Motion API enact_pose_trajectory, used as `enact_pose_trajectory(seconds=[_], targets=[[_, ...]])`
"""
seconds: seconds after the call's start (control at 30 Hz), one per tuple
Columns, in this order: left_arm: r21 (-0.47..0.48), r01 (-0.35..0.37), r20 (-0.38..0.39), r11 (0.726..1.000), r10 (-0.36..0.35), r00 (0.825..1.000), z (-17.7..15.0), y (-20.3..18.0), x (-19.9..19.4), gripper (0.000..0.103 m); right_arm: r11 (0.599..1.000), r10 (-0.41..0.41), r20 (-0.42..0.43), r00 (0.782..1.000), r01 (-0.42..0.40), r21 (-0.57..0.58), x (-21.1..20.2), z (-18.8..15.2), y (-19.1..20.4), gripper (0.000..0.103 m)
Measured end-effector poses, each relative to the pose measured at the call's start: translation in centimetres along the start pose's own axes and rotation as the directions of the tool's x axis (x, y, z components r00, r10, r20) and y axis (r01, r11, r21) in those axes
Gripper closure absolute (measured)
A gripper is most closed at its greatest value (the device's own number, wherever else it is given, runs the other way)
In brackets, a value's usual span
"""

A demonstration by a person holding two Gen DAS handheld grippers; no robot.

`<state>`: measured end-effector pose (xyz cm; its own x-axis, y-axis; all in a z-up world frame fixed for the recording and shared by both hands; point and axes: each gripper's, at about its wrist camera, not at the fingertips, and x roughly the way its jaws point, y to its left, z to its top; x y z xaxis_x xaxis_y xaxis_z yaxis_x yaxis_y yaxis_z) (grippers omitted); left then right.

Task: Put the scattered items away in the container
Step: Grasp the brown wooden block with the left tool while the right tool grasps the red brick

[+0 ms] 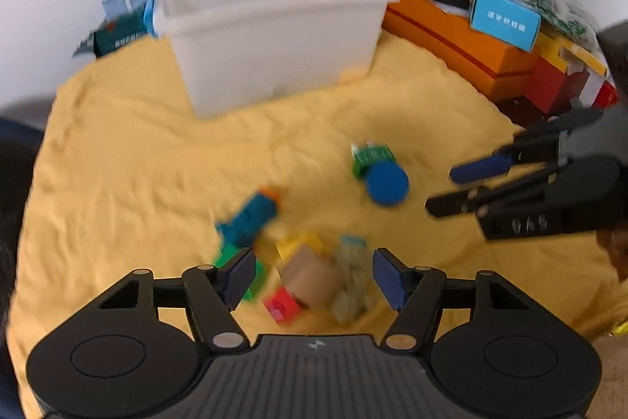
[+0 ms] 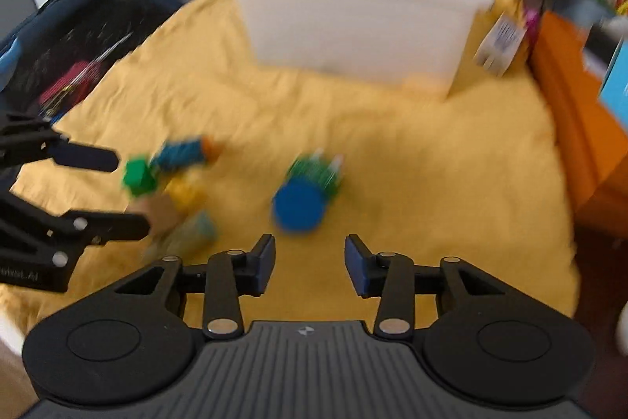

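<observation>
A crumpled yellow cloth (image 1: 117, 152) covers the worktop, and at its far edge stands the translucent white plastic container (image 1: 274, 26), a smooth-walled rectangular tub. The scattered items lie on the cloth: a blocky heap of small toys (image 1: 298, 273) and, apart from it, a round blue-capped piece with a green body (image 1: 378, 171). The left gripper (image 1: 312, 279) is spread above the heap, the right gripper (image 2: 310, 262) is spread and empty; only the right wrist view shows a dark bag (image 2: 78, 38) at the cloth's left.
</observation>
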<state>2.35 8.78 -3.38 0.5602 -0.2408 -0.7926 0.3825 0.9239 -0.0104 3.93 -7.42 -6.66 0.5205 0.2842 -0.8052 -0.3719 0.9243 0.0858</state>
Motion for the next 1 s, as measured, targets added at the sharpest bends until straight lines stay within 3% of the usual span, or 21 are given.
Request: enact_pose_trajectory(seconds=[0.33,0.37,0.43,0.47,0.57,0.73,0.87,1.0], targets=[[-0.085,0.033,-0.043,0.996,-0.037,0.998,-1.3,0.5,1.5,0.037,1.0,0.015,-0.04,0.999,-0.016,-0.008,0.6,-2.6,1.9,0.061],[-0.086,0.042,-0.041,0.995,-0.045,0.998,-1.1,0.6,1.8,0.039,1.0,0.013,-0.04,0.999,-0.013,0.003,0.6,-2.6,1.9,0.062],[-0.074,0.034,-0.041,0.997,-0.037,0.998,-0.7,0.6,2.4,0.056,1.0,0.006,-0.04,0.999,-0.005,0.019,0.6,-2.7,1.8,0.062],[-0.056,0.031,-0.035,0.998,-0.033,0.999,-0.6,0.4,2.6,0.058,1.0,0.001,-0.039,0.999,0.0,0.022,0.5,-2.8,1.7,0.062],[-0.034,0.04,-0.029,0.999,-0.041,0.999,-0.5,0.1,2.5,0.058,0.999,-0.014,-0.039,0.999,0.015,0.032,0.3,-3.0,1.5,0.062],[-0.006,0.115,-0.024,0.993,-0.115,0.993,-1.1,-0.3,1.3,0.058,0.998,-0.029,-0.028,0.999,0.03,0.05,0.0,-2.8,1.1,0.061],[0.02,0.103,-0.032,0.994,-0.103,0.994,-1.7,-0.8,0.6,0.058,0.998,-0.028,-0.014,1.0,0.029,0.056,0.2,-2.0,1.0,0.061],[0.008,0.075,-0.026,0.997,-0.075,0.997,-2.5,-0.5,-0.5,0.058,0.999,0.028,0.022,0.999,-0.029,0.022,0.1,-0.7,1.9,0.061]])
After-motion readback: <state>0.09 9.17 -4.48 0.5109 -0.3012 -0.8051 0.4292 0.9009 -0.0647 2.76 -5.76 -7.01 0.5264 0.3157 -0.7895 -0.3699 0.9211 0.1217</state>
